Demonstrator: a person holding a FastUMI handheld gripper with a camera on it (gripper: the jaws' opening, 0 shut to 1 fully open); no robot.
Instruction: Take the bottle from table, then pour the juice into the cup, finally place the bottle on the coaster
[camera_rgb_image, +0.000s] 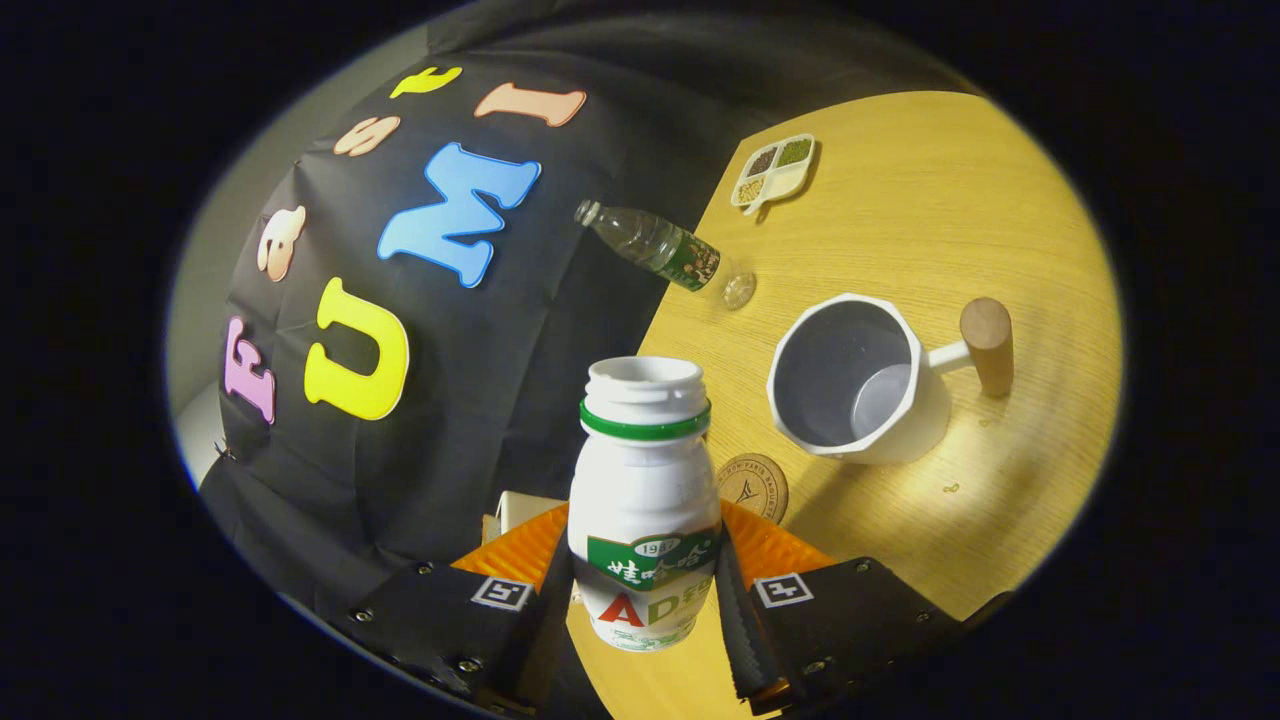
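A white bottle (645, 490) with a green neck ring and an open mouth is held between my fingers; the gripper (645, 590) is shut on its lower body. The whole view is rolled, so the table slopes. Beyond the fingers and to the right stands a white cup (858, 380) with a wooden handle (988, 345), its inside showing. A round cork coaster (757, 487) lies on the wooden table (950, 220) just behind the bottle, between it and the cup, partly hidden by the bottle.
A clear plastic water bottle (660, 247) with a green label stands near the table's edge beyond the cup. Farther off sits a small white divided dish (773, 170) with seeds. The booth's black cloth wall lies left of the table.
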